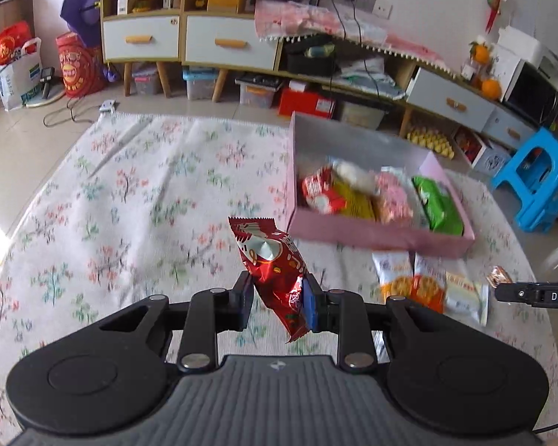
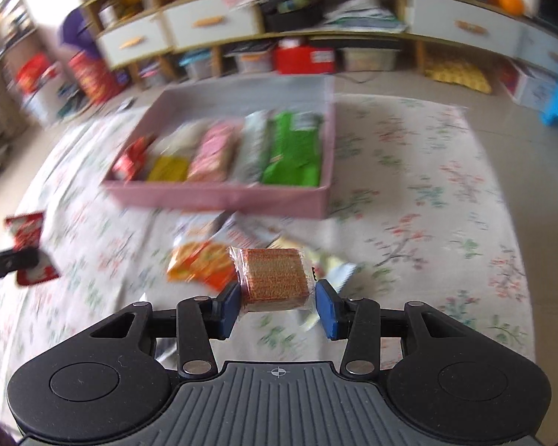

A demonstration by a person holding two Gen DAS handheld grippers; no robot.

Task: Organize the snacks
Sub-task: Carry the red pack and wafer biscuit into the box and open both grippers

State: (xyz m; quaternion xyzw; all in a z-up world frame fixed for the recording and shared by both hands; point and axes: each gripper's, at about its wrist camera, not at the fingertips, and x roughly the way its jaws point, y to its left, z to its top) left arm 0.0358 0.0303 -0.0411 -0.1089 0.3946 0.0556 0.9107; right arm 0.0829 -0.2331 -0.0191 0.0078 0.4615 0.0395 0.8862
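We see a floral cloth [image 1: 137, 193] covering the surface, shelving and drawers behind, a blue stool [image 1: 539, 182] right of the pink box [image 1: 375, 236]. The box holds a row of snacks; left of it the cloth lies bare, and loose packets [image 1: 427, 286] sit just in front of it. Our left gripper [image 1: 279, 297] is clamped on a red snack packet [image 1: 275, 264], held off the cloth near the box's front-left corner. Right gripper [image 2: 277, 306] carries a wrapped wafer block [image 2: 273, 278] before the box; its left pad touches the block, the right pad shows a gap.
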